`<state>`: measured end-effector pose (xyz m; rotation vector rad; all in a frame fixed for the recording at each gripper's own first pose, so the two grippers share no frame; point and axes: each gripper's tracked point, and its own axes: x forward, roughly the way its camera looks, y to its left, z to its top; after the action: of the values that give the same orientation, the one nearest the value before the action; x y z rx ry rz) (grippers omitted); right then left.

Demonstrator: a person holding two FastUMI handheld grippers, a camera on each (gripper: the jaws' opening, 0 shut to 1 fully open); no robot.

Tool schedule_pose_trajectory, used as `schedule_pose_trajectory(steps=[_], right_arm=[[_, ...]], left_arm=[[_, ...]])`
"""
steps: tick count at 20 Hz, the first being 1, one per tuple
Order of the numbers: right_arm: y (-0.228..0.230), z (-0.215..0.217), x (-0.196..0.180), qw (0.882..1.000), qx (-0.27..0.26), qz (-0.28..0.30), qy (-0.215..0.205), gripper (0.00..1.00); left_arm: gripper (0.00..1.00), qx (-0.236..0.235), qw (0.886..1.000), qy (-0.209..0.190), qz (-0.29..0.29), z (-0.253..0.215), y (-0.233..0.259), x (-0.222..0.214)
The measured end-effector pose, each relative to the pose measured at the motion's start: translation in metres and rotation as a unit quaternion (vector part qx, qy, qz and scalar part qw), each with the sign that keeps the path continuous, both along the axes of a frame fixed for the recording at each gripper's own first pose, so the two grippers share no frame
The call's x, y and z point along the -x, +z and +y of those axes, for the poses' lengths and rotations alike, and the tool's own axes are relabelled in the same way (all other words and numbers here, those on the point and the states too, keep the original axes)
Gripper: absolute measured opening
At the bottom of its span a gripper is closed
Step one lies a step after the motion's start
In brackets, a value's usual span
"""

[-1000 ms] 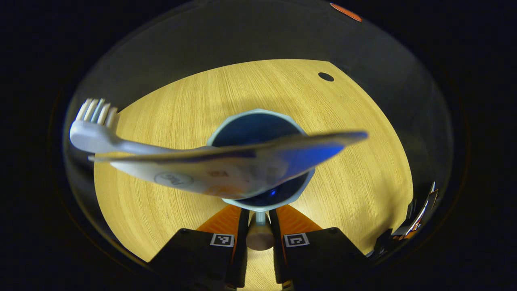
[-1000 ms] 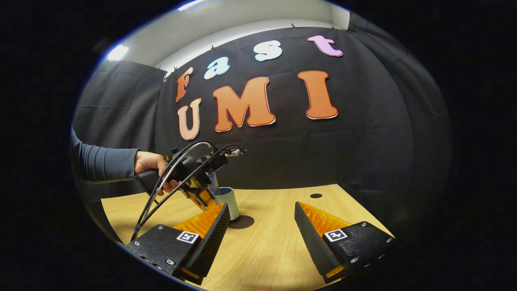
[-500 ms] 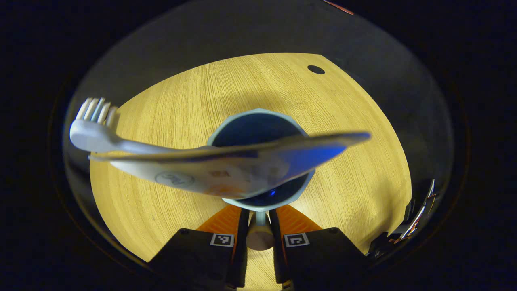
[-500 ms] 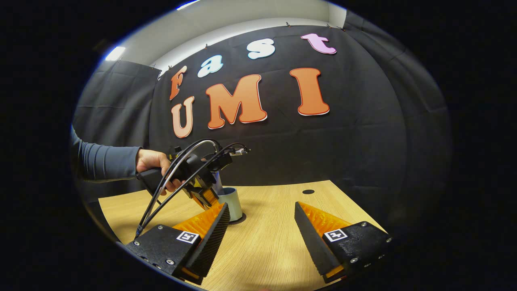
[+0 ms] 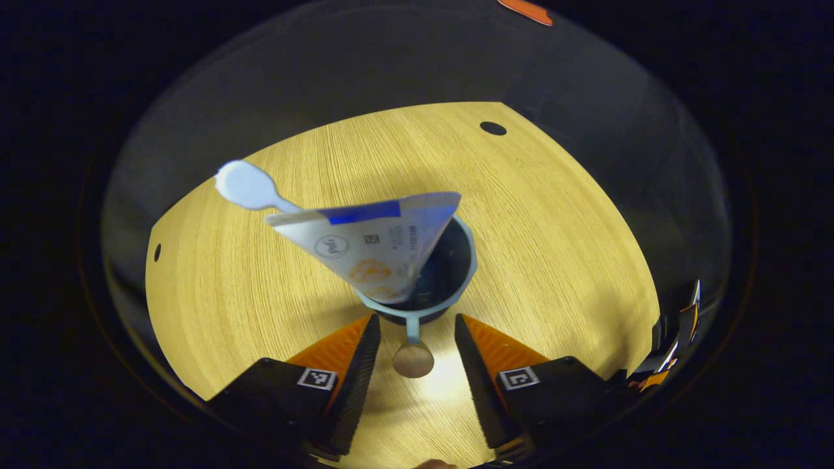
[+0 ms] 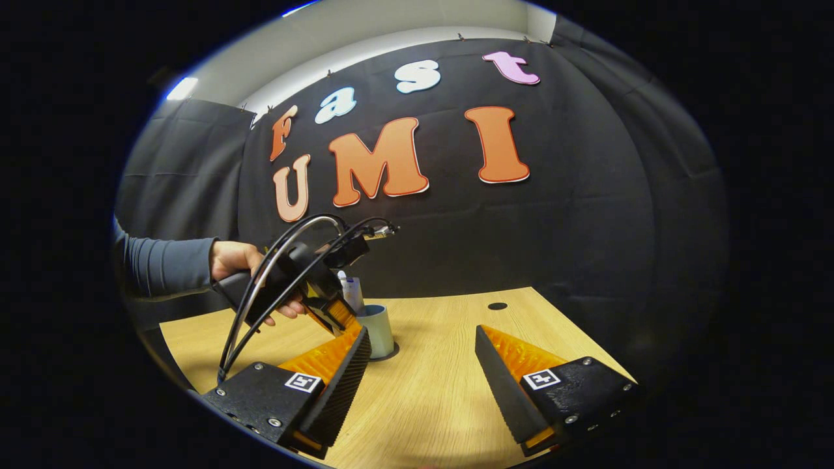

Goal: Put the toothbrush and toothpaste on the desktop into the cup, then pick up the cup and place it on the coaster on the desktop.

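Counter (image 5: pixel 554 247), pale wood, carries everything & has bare space all round the cup. Left tool (image 5: pixel 412 335) sits low over it w/ jaws spread apart, gripping nothing; cup handle (image 5: pixel 413 352) lies in the gap between the fingers, touching neither as far as I can tell. Right tool (image 6: pixel 422 365) hangs off to the side, jaws wide apart, empty, well clear of the cup. Cup (image 5: pixel 449 273), pale blue, stands upright on the dark coaster (image 6: pixel 389 355), which peeks out under its base in the right gripper view, so placement looks done, final step likely just backing out. Toothpaste (image 5: pixel 371 244) tube stands in the cup, crimped end up, leaning toward the left side of the left gripper view. Toothbrush (image 5: pixel 244 185) also in the cup, head poking out beyond the tube at the same lean. Risks: both contents lean one way & stick out well above the rim, so the load is top-heavy; a nudge could tip the cup or slide it off the coaster. Likeliest cause = left tool pulling back crooked & a finger catching the handle. Second: lifting too near the tube & brushing its top edge. Can't tell if the cup sits centred on the coaster.
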<state>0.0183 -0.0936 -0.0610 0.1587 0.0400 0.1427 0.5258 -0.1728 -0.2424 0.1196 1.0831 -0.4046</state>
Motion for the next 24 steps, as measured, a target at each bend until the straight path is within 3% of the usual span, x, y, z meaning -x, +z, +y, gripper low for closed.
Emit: schedule_pose_trajectory(steps=[1,2,3,4,5,6,9,12,14,18,24], right_arm=[[0.002,0.002,0.000,1.000,0.001,0.000,-0.002,0.96],[0.004,0.004,0.000,1.000,0.004,0.000,-0.004,0.96],[0.006,0.006,-0.001,1.000,0.007,0.002,-0.007,1.00],[0.007,0.008,-0.001,1.000,0.010,0.004,-0.011,0.97],[0.009,0.011,-0.001,1.000,0.012,0.004,-0.013,1.00],[0.013,0.014,-0.001,1.000,0.011,0.004,-0.015,0.97],[0.024,0.026,-0.001,1.000,0.008,-0.001,-0.020,0.97],[0.035,0.038,0.001,0.999,0.017,-0.013,-0.026,1.00],[0.045,0.047,0.003,0.999,0.025,-0.023,-0.029,0.96],[0.061,0.069,0.008,0.998,0.043,-0.048,-0.026,0.96],[0.072,0.087,0.010,0.996,0.054,-0.069,-0.031,0.97]], left_arm=[[0.82,0.003,1.000,-0.005,-0.014,0.004,-0.001,-0.005],[0.95,0.005,1.000,-0.009,-0.028,0.009,-0.002,-0.010],[0.97,0.006,0.999,-0.015,-0.043,0.014,-0.002,-0.014],[0.98,0.007,0.998,-0.019,-0.063,-0.006,0.013,-0.015],[0.99,0.010,0.996,-0.022,-0.084,0.017,0.019,-0.007],[0.99,0.011,0.994,-0.023,-0.110,0.014,0.023,-0.014],[0.99,0.011,0.980,-0.015,-0.199,0.020,0.037,-0.018],[0.99,0.001,0.952,0.002,-0.306,0.018,0.042,-0.032],[1.00,0.013,0.933,0.016,-0.360,0.019,0.046,-0.036],[1.00,0.021,0.893,0.057,-0.445,0.024,0.056,-0.043],[1.00,0.007,0.825,0.117,-0.553,0.031,0.075,-0.054]])
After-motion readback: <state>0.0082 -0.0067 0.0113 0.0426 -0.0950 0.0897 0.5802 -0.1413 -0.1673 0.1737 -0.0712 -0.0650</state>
